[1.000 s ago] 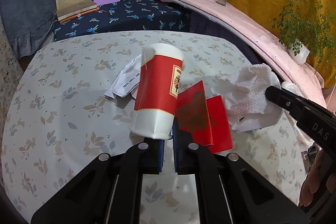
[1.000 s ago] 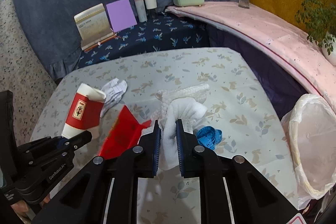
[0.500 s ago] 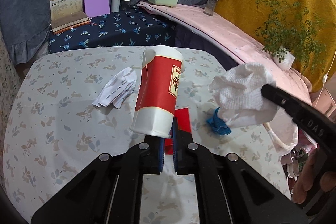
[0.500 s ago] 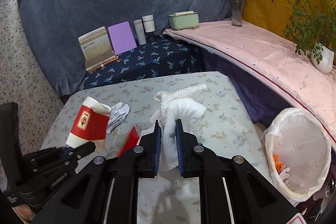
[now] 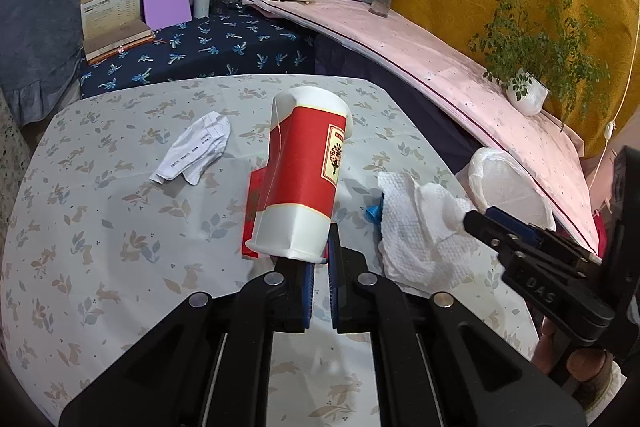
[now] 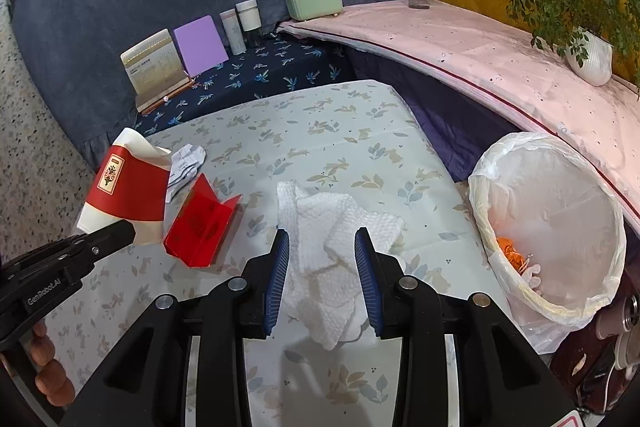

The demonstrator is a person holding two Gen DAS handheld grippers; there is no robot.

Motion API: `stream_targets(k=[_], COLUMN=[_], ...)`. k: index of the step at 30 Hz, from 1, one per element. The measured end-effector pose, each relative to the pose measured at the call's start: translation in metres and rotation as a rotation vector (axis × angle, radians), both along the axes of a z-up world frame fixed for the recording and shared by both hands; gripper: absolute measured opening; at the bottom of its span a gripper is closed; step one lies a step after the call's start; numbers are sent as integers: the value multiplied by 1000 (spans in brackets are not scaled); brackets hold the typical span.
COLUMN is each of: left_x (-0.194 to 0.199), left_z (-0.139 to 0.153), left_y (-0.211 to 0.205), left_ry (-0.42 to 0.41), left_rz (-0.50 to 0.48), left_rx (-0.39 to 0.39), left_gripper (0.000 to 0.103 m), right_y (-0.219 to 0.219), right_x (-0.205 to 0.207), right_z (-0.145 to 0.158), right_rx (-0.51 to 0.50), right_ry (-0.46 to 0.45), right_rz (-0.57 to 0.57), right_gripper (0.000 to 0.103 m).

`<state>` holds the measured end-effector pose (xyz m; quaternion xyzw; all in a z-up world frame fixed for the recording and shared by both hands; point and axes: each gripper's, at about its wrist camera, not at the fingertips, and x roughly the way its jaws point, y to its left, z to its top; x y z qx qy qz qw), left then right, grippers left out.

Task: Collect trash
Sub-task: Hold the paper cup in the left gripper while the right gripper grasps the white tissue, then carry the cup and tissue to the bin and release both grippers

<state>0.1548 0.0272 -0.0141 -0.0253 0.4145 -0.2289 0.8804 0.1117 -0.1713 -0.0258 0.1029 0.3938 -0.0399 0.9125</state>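
Note:
My left gripper [image 5: 320, 251] is shut on the bottom rim of a red and white paper cup [image 5: 304, 179], which it holds tilted above the table; the cup [image 6: 128, 187] also shows at the left of the right wrist view. My right gripper [image 6: 322, 259] has its jaws opening. A white paper towel [image 6: 332, 247] hangs loose between the blue pads, which no longer press on it. This towel [image 5: 420, 227] is over the table's right part, left of a bin lined with a white bag [image 6: 552, 227].
On the floral tablecloth [image 5: 100, 227] lie a red folded card [image 6: 200, 227], a crumpled receipt [image 5: 196, 147] and a small blue scrap [image 5: 374, 213]. The bin [image 5: 508, 183] holds orange scraps. Behind are books, bottles, a green box, a vase and a potted plant [image 6: 588, 55].
The right jaws have spread off the towel, which now sags loose between them. Both grippers have moved right towards the bin. The left still grips the cup.

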Motion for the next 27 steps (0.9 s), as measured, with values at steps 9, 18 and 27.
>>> stream_targets(k=[9,18,27], left_x=[-2,-1,-5], left_z=[1,13,39], left_y=[-11,-23,-57], left_ry=[-1,-23,-81], left_rz=[-13,-26,-87], left_rx=[19,21,18], left_gripper=[6,6,6], right_y=[-9,-24,-60], right_x=[14,-1,-17], right_z=[-30,21,78], right_rx=[21,51,29], right_ry=[61,-94,-235], right_rz=[-2,-4,-66], right_gripper=[13,3,3])
